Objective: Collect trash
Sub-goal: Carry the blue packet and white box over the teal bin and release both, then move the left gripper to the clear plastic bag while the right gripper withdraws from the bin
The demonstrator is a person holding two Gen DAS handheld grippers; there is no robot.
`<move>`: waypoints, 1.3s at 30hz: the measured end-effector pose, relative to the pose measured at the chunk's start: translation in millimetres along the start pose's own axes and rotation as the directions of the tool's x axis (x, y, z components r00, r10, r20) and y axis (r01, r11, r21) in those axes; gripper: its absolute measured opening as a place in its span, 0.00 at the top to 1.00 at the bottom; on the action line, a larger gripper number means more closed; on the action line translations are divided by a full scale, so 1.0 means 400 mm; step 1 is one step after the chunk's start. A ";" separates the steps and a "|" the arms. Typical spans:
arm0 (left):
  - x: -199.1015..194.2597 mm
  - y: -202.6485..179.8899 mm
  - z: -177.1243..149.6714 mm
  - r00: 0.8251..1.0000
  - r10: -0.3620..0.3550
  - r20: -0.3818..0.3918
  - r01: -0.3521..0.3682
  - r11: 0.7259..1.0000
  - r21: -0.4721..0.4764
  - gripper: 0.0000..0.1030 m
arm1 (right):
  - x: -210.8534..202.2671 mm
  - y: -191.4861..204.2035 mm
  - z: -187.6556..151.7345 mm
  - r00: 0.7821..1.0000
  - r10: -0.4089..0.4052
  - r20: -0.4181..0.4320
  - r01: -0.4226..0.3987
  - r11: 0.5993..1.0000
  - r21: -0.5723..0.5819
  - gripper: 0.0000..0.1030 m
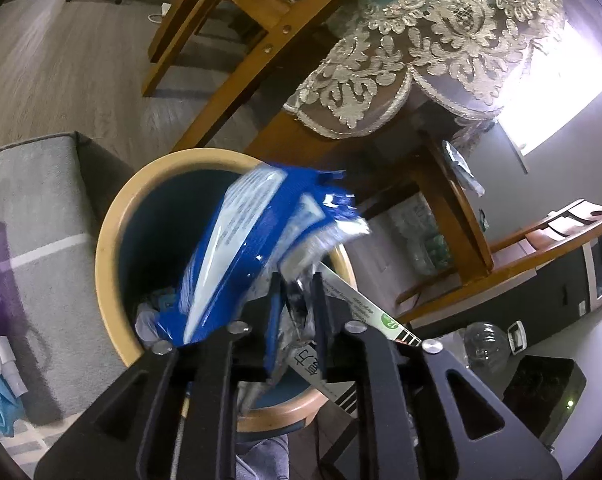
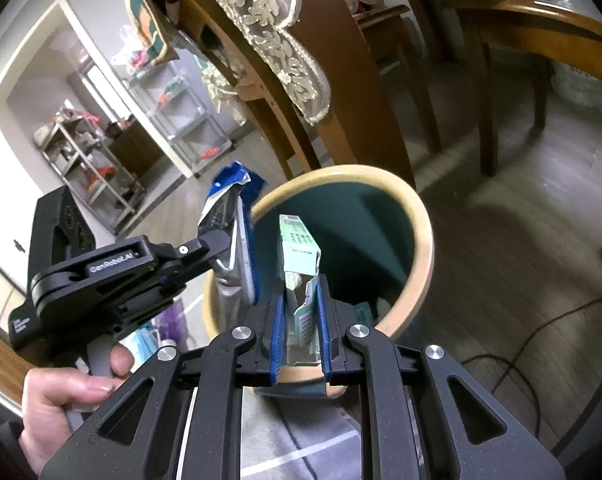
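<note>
Bin (image 2: pixel 417 256) under table (image 2: pixel 357 92) | left tool (image 1: pixel 297 300) pinching wrapper (image 1: pixel 245 248) | right tool (image 2: pixel 299 308) pinching carton (image 2: pixel 299 252)

- The right gripper (image 2: pixel 299 300), at 6 o'clock, has its jaws closed on a pale green carton (image 2: pixel 299 256), upright over the bin (image 2: pixel 419 240).
- At 9 o'clock, the left gripper (image 2: pixel 217 246) pinches a blue wrapper (image 2: pixel 233 200) at the bin's rim.
- A hand (image 2: pixel 61 396) at 8 o'clock grips its handle.
</note>
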State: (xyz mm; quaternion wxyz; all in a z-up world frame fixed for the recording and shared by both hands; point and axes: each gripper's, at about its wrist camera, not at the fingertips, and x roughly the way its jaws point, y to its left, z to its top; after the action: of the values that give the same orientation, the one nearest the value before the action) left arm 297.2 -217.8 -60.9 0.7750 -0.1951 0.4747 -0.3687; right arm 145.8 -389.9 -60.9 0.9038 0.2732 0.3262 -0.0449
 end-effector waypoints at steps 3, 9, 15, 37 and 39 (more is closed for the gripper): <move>-0.008 0.007 0.000 1.000 -0.001 0.011 0.001 1.000 -0.002 0.64 | 0.014 -0.002 0.003 1.000 -0.010 -0.016 0.010 1.000 0.003 0.83; -0.040 -0.003 0.005 1.000 0.005 0.029 -0.006 1.000 0.030 0.60 | 0.024 -0.005 -0.001 0.999 -0.018 -0.032 0.018 1.000 0.005 0.82; -0.091 -0.010 0.004 0.998 0.026 0.048 -0.030 0.997 0.067 0.58 | 0.038 -0.005 -0.002 0.998 -0.035 -0.051 0.035 0.999 0.002 0.78; -0.400 0.093 -0.082 0.961 0.218 0.173 -0.238 0.966 0.105 0.43 | 0.022 0.078 -0.032 1.000 -0.005 -0.025 0.002 0.993 -0.114 0.48; -0.427 0.118 -0.094 0.953 0.244 0.179 -0.262 0.961 0.087 0.43 | 0.021 0.092 -0.036 1.000 0.003 -0.028 -0.006 0.991 -0.131 0.48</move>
State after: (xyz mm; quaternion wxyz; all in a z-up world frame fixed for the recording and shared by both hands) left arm 234.9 -56.0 -8.4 0.8624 -0.1201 0.4083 -0.2741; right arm 153.6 -350.4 -58.3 0.9152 0.2147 0.3406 -0.0176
